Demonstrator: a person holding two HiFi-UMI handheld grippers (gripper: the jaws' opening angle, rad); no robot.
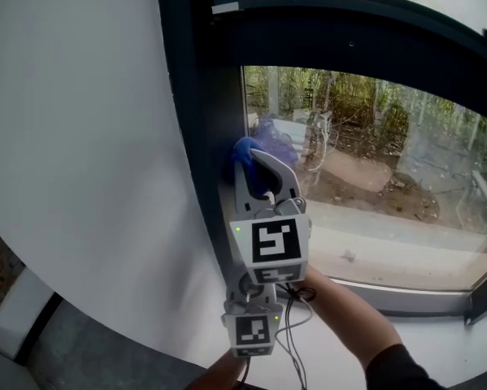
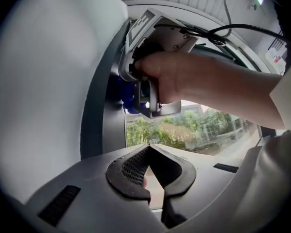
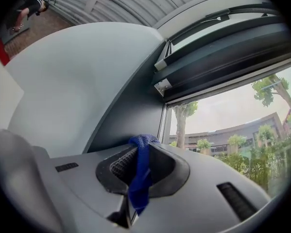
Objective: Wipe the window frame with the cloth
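In the head view my right gripper (image 1: 256, 159) is raised against the dark vertical window frame (image 1: 210, 128) and is shut on a blue cloth (image 1: 245, 148). The cloth presses on the frame beside the glass. In the right gripper view the cloth (image 3: 140, 171) hangs pinched between the jaws, with the frame (image 3: 135, 110) just ahead. My left gripper (image 1: 254, 297) sits directly below the right one, shut with nothing in it. Its own view looks up at the hand holding the right gripper and at a bit of the cloth (image 2: 124, 94).
A white wall (image 1: 80, 153) runs along the left of the frame. The glass pane (image 1: 373, 161) lies to the right, with a garden outside. The dark top rail (image 1: 349, 47) crosses above. A pale sill (image 1: 406, 258) lies below the glass. Black cables (image 1: 292, 331) trail from the grippers.
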